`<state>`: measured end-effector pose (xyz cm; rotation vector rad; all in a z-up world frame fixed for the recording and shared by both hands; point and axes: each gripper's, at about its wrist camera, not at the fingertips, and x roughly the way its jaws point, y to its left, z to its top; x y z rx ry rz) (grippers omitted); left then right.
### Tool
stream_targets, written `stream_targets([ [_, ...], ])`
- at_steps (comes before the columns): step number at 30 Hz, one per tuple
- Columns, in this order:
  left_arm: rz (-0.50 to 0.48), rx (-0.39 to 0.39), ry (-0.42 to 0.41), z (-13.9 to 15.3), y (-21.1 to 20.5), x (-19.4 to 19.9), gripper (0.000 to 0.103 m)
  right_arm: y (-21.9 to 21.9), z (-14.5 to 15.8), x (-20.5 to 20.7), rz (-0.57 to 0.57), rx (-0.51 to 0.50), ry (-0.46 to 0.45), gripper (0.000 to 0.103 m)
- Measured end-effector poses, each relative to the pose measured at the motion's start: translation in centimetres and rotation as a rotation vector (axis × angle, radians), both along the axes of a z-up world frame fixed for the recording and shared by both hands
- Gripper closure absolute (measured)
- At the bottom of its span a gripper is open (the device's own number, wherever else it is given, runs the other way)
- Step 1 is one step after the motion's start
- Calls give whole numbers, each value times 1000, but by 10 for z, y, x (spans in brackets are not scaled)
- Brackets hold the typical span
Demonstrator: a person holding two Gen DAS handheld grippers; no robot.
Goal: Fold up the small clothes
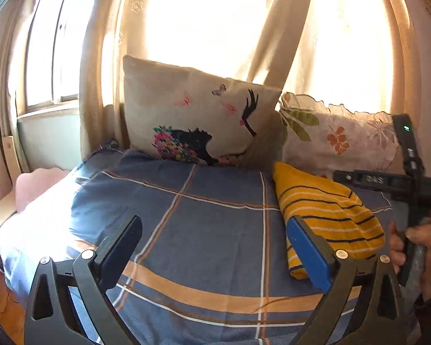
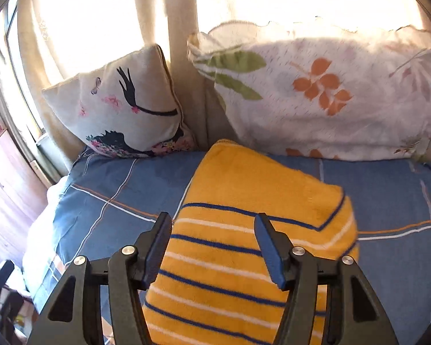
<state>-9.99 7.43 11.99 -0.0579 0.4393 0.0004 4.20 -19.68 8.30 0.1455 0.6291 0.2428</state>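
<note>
Above yellow striped cloth (image 2: pixel 244 230), right tongs (image 2: pixel 215 247) agape.

Little can be read here. In the left wrist view, the other hand-held gripper (image 1: pixel 388 178) at the right edge of the picture carries pale lettering on its black crossbar; it looks like "DAS", but it is too blurred to be sure. Higher up, the curtain (image 1: pixel 138 3) shows a short column of faint embossed characters near its top, too washed out by the light to make out.
</note>
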Motion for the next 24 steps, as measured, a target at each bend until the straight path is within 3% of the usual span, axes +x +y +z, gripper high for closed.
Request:
stream_targets([
  [3, -2, 25, -39, 5, 0, 0, 0, -10, 9, -58, -117, -59, -119, 5],
  [5, -29, 56, -48, 6, -7, 0, 0, -21, 10, -99, -211, -109, -190, 1],
  [10, -166, 85, -55, 4, -28, 5, 0, -40, 11, -180, -457, -272, -296, 0],
  [13, -235, 69, -48, 0, -40, 12, 0, -57, 3, -222, -489, -220, -397, 0],
  [18, -290, 72, -10, -5, -56, 26, 0, -72, 4, -224, -553, -168, -315, 0],
  [20, -277, 70, -3, -6, -58, 29, 0, -78, 7, -216, -551, -132, -257, 0],
  [24, -217, 91, 22, -9, -63, 30, 0, -69, 11, -192, -485, -122, -224, 0],
])
